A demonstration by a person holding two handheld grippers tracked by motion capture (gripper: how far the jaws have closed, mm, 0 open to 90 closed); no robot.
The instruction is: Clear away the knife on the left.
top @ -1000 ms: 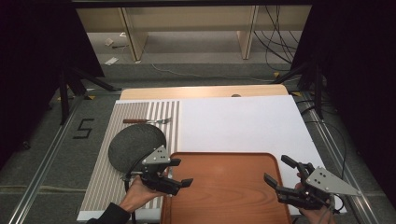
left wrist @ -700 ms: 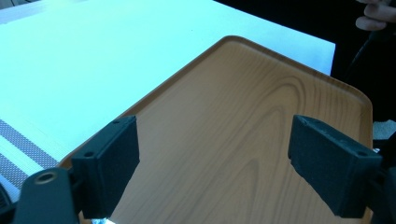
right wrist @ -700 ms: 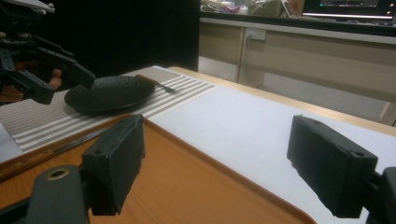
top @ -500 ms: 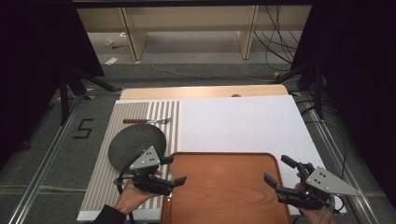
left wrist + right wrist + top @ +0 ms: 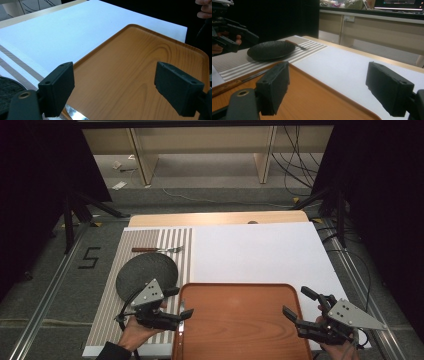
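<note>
Trouble, maybe, with the big tray (image 5: 240, 320) at the near edge of the worktop (image 5: 260, 250): could have tipped or slid if lifted by one side alone. Held nothing in the left tool (image 5: 179, 303) or the right tool (image 5: 295, 301); kept both wide open, one at each side of the tray. Might have bumped the small knife (image 5: 253, 76) lying along the tray's left rim, just beside the left tool. Had pulled the left tool back toward the person since the earlier picture; had left the right one in place.

Even overhead light brightens the table (image 5: 260, 250) against dark surroundings; nearby jaws blur, pictures slightly soft.
</note>
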